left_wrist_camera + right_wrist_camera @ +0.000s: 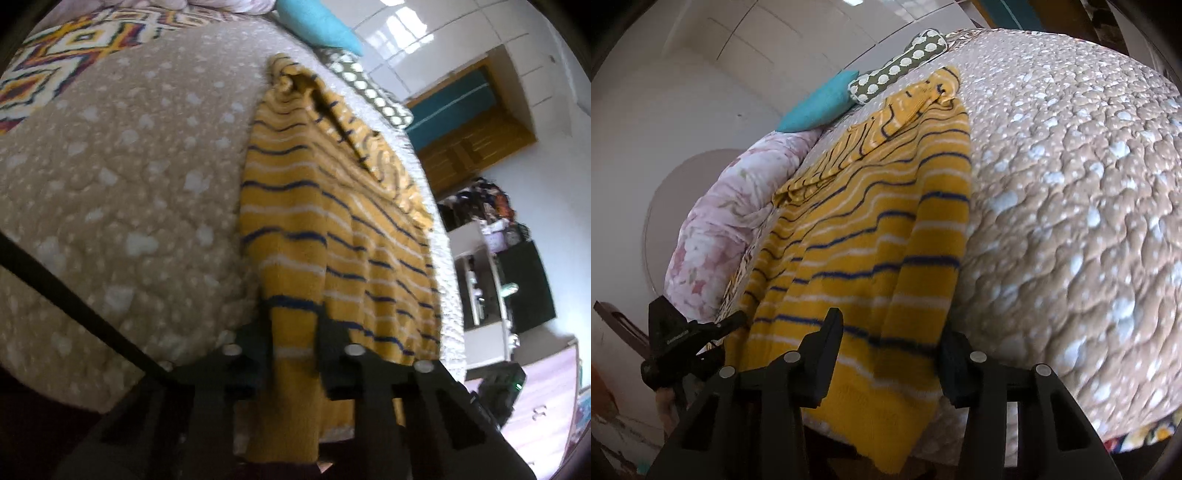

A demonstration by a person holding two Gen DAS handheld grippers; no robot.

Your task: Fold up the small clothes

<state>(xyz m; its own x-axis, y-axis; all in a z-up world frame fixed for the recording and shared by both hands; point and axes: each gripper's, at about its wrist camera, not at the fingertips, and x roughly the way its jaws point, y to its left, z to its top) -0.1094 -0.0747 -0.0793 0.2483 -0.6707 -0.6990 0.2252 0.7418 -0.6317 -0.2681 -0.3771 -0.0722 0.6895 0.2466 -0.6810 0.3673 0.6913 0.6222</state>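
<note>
On spotted beige quilt [129, 177], striped sweater [295, 221], teal pillow [317, 26]

Both cameras ride just behind their own fingers and look forward and steeply down onto the bed. The left wrist view sits close over the striped yellow sweater [332, 229], whose near edge lies between the left gripper [293, 332] fingers. The right wrist view faces the same sweater from its other side, with the right gripper [890, 332] straddling the hem. Both share the sweater, the dotted quilt [129, 166] and the teal pillow [820, 103].
</note>
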